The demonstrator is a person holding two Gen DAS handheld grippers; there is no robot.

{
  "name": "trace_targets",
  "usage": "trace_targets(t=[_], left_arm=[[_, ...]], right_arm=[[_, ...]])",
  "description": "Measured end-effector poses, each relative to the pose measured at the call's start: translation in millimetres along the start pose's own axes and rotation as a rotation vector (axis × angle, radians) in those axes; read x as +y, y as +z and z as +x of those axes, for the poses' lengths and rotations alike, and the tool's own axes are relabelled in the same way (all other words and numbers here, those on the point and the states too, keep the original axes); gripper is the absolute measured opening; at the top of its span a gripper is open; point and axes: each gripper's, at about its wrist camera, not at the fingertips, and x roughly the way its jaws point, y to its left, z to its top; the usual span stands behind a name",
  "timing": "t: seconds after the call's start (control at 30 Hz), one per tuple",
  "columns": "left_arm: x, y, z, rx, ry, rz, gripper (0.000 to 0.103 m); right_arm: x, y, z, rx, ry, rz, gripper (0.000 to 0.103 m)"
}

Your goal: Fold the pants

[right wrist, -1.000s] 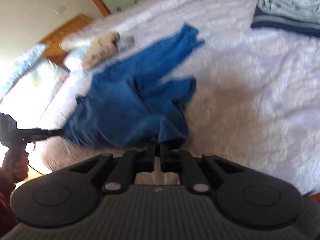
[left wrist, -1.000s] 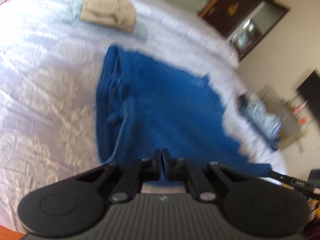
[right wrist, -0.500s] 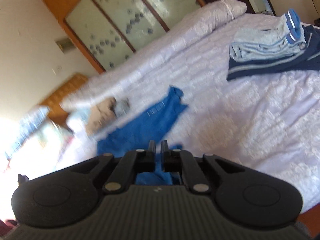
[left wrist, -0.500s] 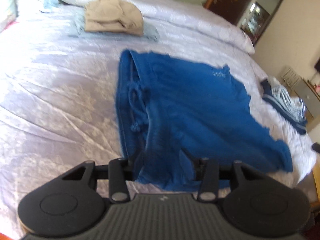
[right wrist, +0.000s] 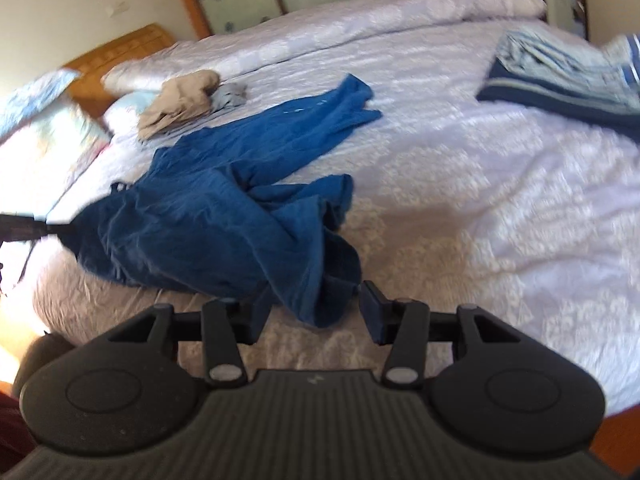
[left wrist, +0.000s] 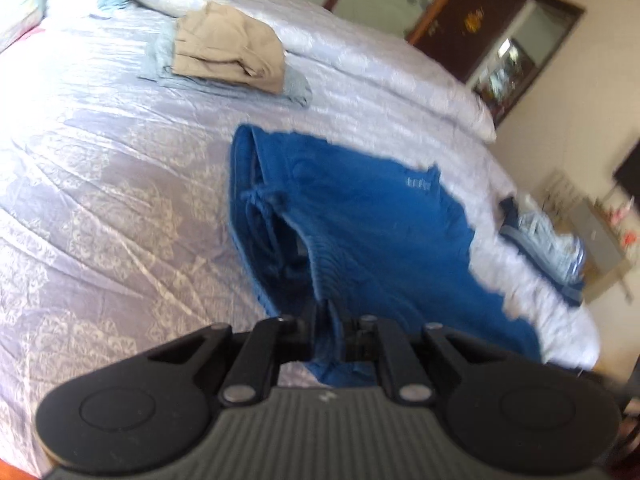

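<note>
Rumpled blue cotton pants [right wrist: 224, 216] lie centre frame on the lilac quilted bedspread [right wrist: 460, 184]. Left gripper [left wrist: 329, 330] clenches the waistband; right gripper [right wrist: 314, 312] gapes, straddling a leg hem. Step: laying flat. Next: right grip required.

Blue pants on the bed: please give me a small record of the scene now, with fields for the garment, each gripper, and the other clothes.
garment: blue pants, crumpled, unfolded, on the bed
left gripper: shut on the waistband edge
right gripper: open, one pant leg end between the fingers, not clamped
other clothes: tan folded garment on a grey one near the pillows; striped folded pile at the far side
</note>
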Motion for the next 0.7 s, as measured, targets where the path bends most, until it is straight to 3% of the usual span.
trace_targets(t=[0.1,0.17,0.2,0.27,0.33,0.47,0.57,0.7], left_arm=[[12,12,-5,-0.02,-0.042,-0.09,0.007],[17,17,-6,-0.029,-0.049,-0.123,0.007],[20,19,-6,-0.033,-0.048,-0.135,0.007],[26,21,-6,-0.037,-0.042,-0.167,0.007],[34,22,-2,-0.033,-0.032,-0.2,0.007],[54,24,16,-0.015,-0.034,-0.319,0.007],[61,26,25,-0.024,-0.031,-0.369,0.007],[65,26,32,-0.009,-0.022,-0.381,0.007]], right_arm=[[8,1,7,0.017,0.001,-0.094,0.048],[13,3,19,0.064,0.024,-0.145,0.01],[17,5,26,0.094,0.033,-0.178,0.002],[21,19,31,0.1,0.064,-0.177,0.002],[9,48,26,0.021,0.129,-0.049,0.002],[-18,108,39,-0.128,0.067,0.113,0.002],[-24,129,72,-0.116,-0.025,0.096,0.003],[-34,122,89,-0.058,-0.084,0.104,0.019]])
